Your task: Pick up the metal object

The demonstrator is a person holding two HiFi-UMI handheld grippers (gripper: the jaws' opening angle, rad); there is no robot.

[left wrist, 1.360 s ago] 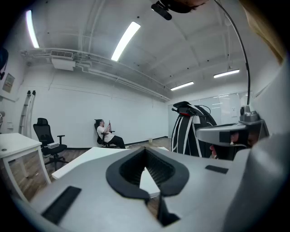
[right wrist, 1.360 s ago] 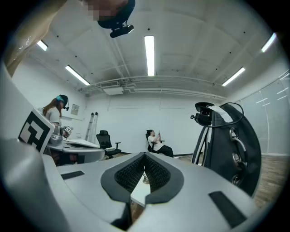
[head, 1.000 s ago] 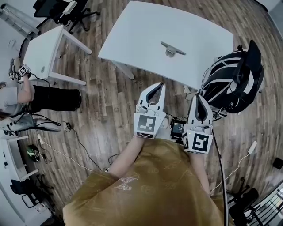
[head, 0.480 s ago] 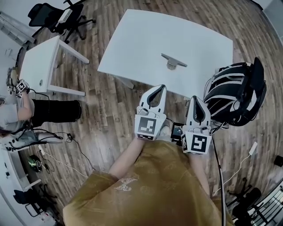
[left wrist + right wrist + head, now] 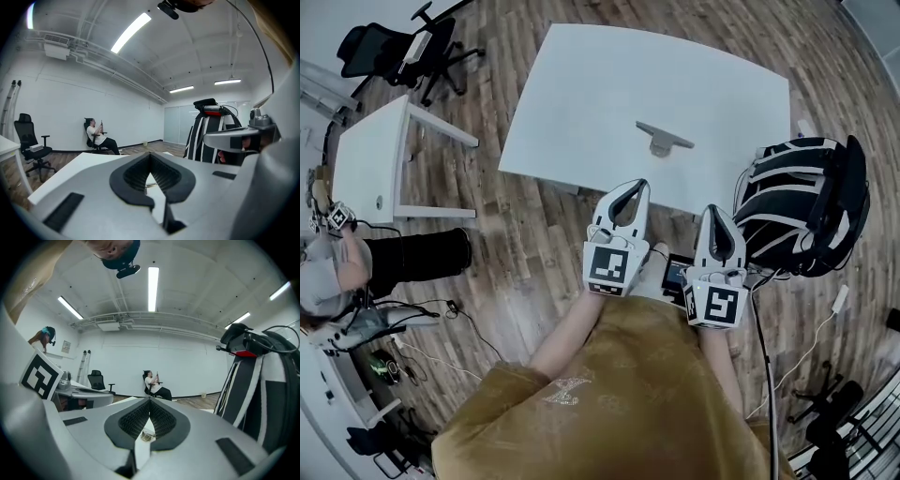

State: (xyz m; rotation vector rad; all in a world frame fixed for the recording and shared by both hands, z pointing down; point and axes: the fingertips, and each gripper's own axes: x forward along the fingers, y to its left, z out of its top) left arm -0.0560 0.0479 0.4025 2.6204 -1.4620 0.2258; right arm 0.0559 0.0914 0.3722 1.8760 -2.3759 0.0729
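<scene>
The metal object (image 5: 661, 139), a grey flat bar on a short stem, stands on the white table (image 5: 581, 103) right of its middle. My left gripper (image 5: 631, 187) is held in the air with its tips over the table's near edge, shut and empty. My right gripper (image 5: 715, 212) hangs beside it to the right, just short of that edge, also shut with nothing in it. In the left gripper view the black pads (image 5: 166, 176) meet at the tip of the left gripper (image 5: 150, 155). The right gripper (image 5: 150, 401) shows the same, with a sliver of the metal object (image 5: 147, 436) below the pads.
A black-and-white striped bag (image 5: 802, 211) stands right of the table, close to my right gripper. A smaller white table (image 5: 370, 155) and an office chair (image 5: 394, 52) are at the far left. A person (image 5: 328, 272) sits there with cables on the wooden floor (image 5: 516, 262).
In the head view the table has drawn nearer, so both grippers' tips now lie at its near edge. Both grippers stay shut and side by side.
</scene>
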